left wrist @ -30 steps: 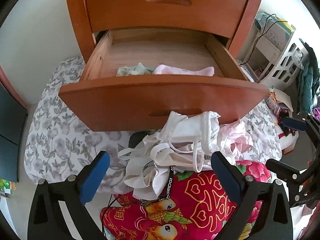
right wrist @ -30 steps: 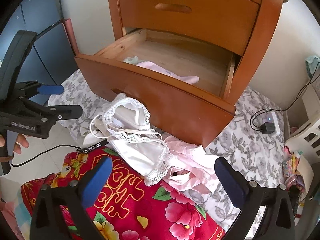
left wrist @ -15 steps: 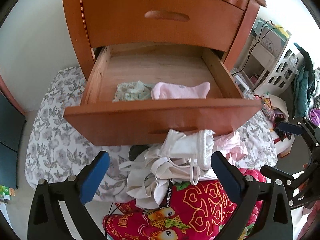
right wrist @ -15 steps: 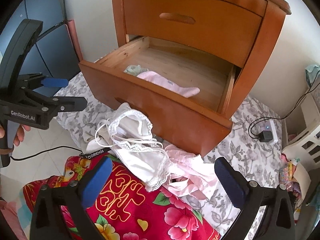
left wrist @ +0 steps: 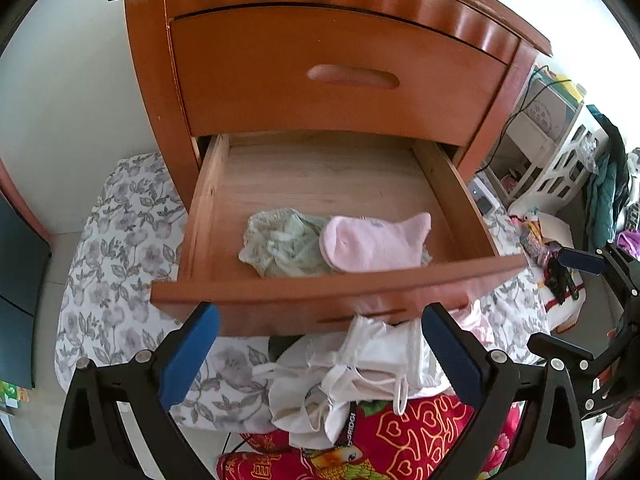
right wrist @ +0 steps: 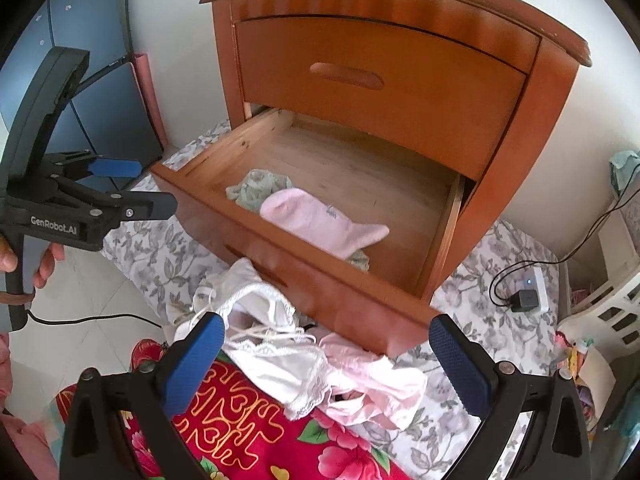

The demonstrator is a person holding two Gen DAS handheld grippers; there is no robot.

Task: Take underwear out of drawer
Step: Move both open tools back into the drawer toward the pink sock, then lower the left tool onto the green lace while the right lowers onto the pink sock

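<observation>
The lower drawer (left wrist: 320, 296) of an orange wooden nightstand stands pulled out. Inside lie a pale green lace garment (left wrist: 282, 242) and a pink garment (left wrist: 376, 240), touching, near the drawer front; both also show from the right as the green garment (right wrist: 256, 188) and the pink garment (right wrist: 320, 220). White lace underwear (left wrist: 360, 368) and a pink piece (right wrist: 376, 380) are heaped on the floor bedding below the drawer front. My left gripper (left wrist: 320, 344) is open, above that heap, short of the drawer. My right gripper (right wrist: 326, 354) is open too, empty, over the same heap.
The upper drawer (right wrist: 376, 76) is closed. A red patterned blanket (right wrist: 248, 420) and grey floral bedding (left wrist: 116, 248) cover the floor. A charger and cable (right wrist: 524, 300) lie right of the nightstand. White baskets and shelves (left wrist: 560, 160) stand at the far right.
Both grippers have risen and tilted, so the drawer's inside and both garments now show fully. Both stay open and empty; the heap on the floor has not moved.
</observation>
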